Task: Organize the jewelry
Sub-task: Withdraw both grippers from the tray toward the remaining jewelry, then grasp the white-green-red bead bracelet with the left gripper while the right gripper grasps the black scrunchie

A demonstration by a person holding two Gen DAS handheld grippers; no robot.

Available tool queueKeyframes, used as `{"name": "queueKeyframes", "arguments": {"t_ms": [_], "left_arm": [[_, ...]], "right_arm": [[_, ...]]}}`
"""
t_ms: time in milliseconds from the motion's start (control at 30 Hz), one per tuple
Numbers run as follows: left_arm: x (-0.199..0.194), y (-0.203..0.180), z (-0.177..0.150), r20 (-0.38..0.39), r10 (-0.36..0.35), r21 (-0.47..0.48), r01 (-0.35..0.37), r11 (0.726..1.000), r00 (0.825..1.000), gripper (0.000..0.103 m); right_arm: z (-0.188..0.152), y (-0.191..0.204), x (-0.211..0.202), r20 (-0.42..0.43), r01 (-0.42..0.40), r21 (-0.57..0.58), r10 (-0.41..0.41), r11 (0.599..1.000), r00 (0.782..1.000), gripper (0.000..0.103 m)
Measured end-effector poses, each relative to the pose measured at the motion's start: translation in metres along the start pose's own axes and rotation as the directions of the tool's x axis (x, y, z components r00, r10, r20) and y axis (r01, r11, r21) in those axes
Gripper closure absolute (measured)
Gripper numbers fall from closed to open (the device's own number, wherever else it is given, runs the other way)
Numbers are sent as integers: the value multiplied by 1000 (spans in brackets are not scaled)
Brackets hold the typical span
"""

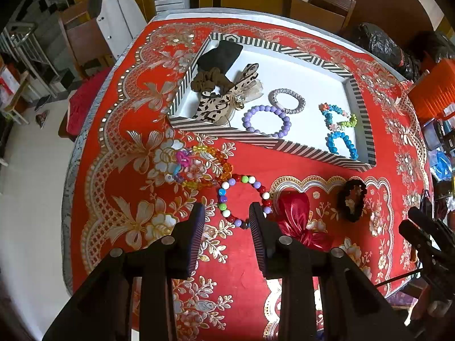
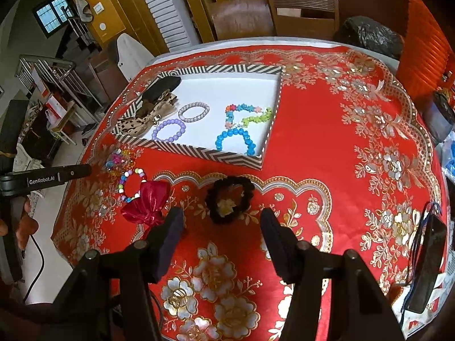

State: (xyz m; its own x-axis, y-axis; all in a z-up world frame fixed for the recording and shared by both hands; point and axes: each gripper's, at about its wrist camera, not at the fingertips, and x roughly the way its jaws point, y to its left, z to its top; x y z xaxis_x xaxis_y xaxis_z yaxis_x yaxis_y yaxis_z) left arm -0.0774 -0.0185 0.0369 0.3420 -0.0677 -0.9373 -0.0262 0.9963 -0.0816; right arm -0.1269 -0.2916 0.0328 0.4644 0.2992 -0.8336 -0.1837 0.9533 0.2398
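1. In the left wrist view, upper middle, the tray (image 1: 287, 143) lies at an angle on the red cloth (image 1: 128, 199); hair things are heaped at its left end: a black pouch (image 1: 220, 54), a brown scrunchie (image 1: 209, 81) and a leopard bow (image 1: 224, 99), seemingly grouped by kind
2. Right of them in the tray, the lilac bracelet (image 1: 266, 120) touches the silver band (image 1: 287, 101), and the flower string (image 1: 335, 115) and blue bracelet (image 1: 341, 143) sit at the right end, so beads appear to be kept apart from fabric
3. Below the tray, still on the cloth, lie the amber beads (image 1: 210, 167) and the mixed bead bracelet (image 1: 244, 199), touching one another and unsorted
4. The left gripper (image 1: 227, 221) is spread and empty, its fingers either side of the bracelet's near edge; I judge this lines up a pinch
5. Right of it lie the red bow (image 1: 295, 216) and black scrunchie (image 1: 352, 199), apart
6. In the right wrist view, lower middle, the right gripper (image 2: 221, 227) is spread wide, holding nothing, just short of the black scrunchie, likely its next pick
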Motion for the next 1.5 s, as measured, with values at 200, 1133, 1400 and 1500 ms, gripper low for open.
{"name": "queueKeyframes", "arguments": {"t_ms": [200, 1133, 1400, 1500], "left_arm": [[2, 1, -1, -3, 6, 7, -6, 1000, 1000, 90], [55, 23, -15, -150, -193, -112, 177, 978, 970, 90], [79, 21, -11, -173, -156, -116, 137, 984, 973, 90], [84, 17, -9, -177, -121, -90, 107, 990, 977, 90]], "right_arm": [[-1, -2, 7, -16, 9, 11, -9, 1000, 1000, 44], [0, -14, 59, -68, 68, 55, -64, 996, 996, 44], [6, -18, 76, -66, 112, 48, -108, 993, 992, 44], [7, -20, 83, -80, 117, 46, -113, 992, 990, 44]]}}
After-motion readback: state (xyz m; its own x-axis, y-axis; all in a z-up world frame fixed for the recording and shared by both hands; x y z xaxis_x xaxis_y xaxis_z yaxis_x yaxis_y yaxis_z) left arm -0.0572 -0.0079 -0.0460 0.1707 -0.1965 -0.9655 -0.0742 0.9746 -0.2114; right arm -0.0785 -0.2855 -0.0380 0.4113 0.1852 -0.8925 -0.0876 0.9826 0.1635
